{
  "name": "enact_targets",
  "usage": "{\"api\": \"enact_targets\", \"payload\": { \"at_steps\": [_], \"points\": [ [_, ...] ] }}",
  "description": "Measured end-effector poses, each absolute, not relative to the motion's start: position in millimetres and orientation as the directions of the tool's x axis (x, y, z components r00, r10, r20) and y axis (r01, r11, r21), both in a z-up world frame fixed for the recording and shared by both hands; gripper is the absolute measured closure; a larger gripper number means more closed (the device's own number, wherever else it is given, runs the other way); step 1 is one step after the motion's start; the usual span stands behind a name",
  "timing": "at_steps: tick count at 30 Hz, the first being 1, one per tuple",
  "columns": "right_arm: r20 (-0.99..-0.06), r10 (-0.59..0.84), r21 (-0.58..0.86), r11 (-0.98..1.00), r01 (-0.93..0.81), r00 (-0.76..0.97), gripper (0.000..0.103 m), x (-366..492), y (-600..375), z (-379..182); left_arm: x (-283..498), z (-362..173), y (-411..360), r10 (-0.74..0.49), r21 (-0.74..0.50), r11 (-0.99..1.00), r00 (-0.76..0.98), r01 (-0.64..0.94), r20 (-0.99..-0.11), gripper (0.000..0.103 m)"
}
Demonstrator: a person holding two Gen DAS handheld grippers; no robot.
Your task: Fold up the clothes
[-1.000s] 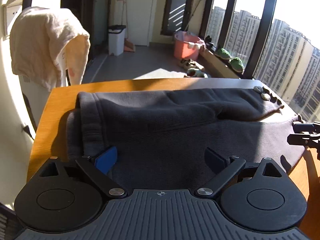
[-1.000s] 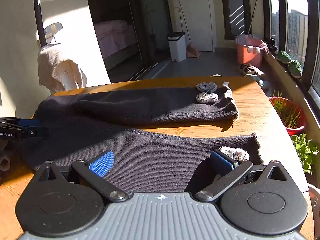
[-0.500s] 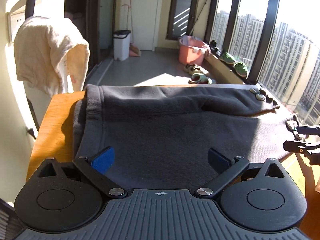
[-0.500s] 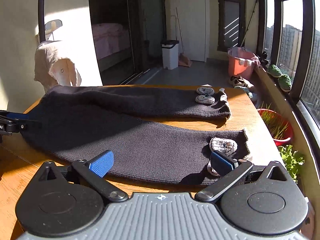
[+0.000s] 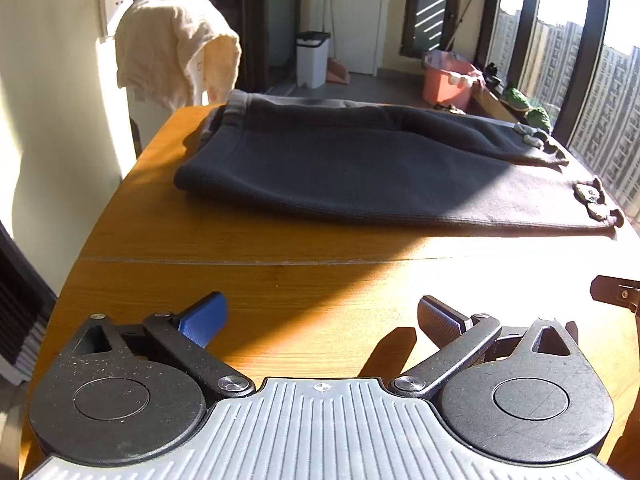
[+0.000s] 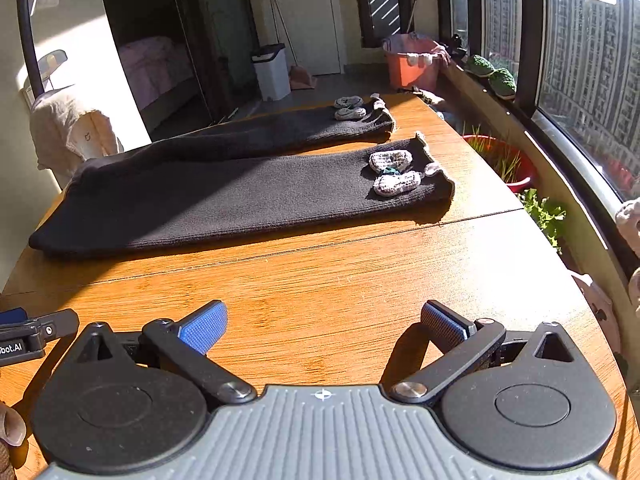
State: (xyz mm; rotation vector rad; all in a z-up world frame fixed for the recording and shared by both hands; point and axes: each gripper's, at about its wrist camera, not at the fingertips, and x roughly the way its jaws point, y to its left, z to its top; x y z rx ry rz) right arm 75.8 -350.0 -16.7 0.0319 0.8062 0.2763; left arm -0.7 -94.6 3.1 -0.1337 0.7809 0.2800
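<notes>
A pair of dark grey knit trousers (image 5: 360, 164) (image 6: 224, 188) lies flat across the far half of the wooden table (image 5: 304, 292) (image 6: 340, 288), waistband to the left, both legs stretched to the right. Small pale knitted patches (image 6: 394, 172) sit near the cuffs. My left gripper (image 5: 320, 316) hovers open above bare wood, well short of the trousers. My right gripper (image 6: 322, 322) is also open over bare wood, nothing between its blue pads. The left gripper's tip (image 6: 36, 330) shows at the right wrist view's left edge, and part of the right gripper (image 5: 618, 294) at the left wrist view's right edge.
A cream cloth (image 5: 176, 48) hangs over a white unit beyond the table's left end. A red pot of plants (image 6: 504, 160) stands off the right edge by the window. A white bin (image 6: 272, 68) and orange basin (image 6: 412, 62) sit on the floor behind.
Both grippers have pulled back from over the trousers toward the table's near side and now hang over bare wood. The trousers lie flat, farther away in both views.
</notes>
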Motion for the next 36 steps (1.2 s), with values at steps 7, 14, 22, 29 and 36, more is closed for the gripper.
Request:
{"api": "enact_targets", "payload": {
  "at_steps": [7, 14, 22, 29, 36],
  "points": [
    [-0.708, 0.190, 0.020, 0.968, -0.250, 0.680, 0.000, 64.5, -327.0, -22.9, -20.8, -1.2, -106.4, 0.265, 0.013, 0.938, 0.695, -0.346, -0.668, 0.000],
    [-0.675, 0.191, 0.020, 0.971, -0.240, 0.713, 0.000, 58.7, -327.4, -25.2, -22.2, -1.5, -107.8, 0.280, 0.017, 0.933, 0.696, -0.359, -0.662, 0.000],
    [-0.672, 0.200, 0.021, 0.968, -0.251, 0.713, 0.000, 57.9, -326.7, -25.4, -19.7, -1.8, -104.9, 0.277, 0.014, 0.934, 0.698, -0.357, -0.660, 0.000],
    [-0.672, 0.215, 0.022, 0.962, -0.271, 0.709, 0.000, 57.1, -325.6, -25.6, -21.3, -2.2, -103.9, 0.266, 0.009, 0.938, 0.704, -0.347, -0.659, 0.000],
    [-0.672, 0.228, 0.022, 0.957, -0.289, 0.705, 0.000, 56.6, -324.3, -25.8, -20.5, -2.7, -103.1, 0.266, 0.010, 0.939, 0.704, -0.345, -0.659, 0.000]
  ]
}}
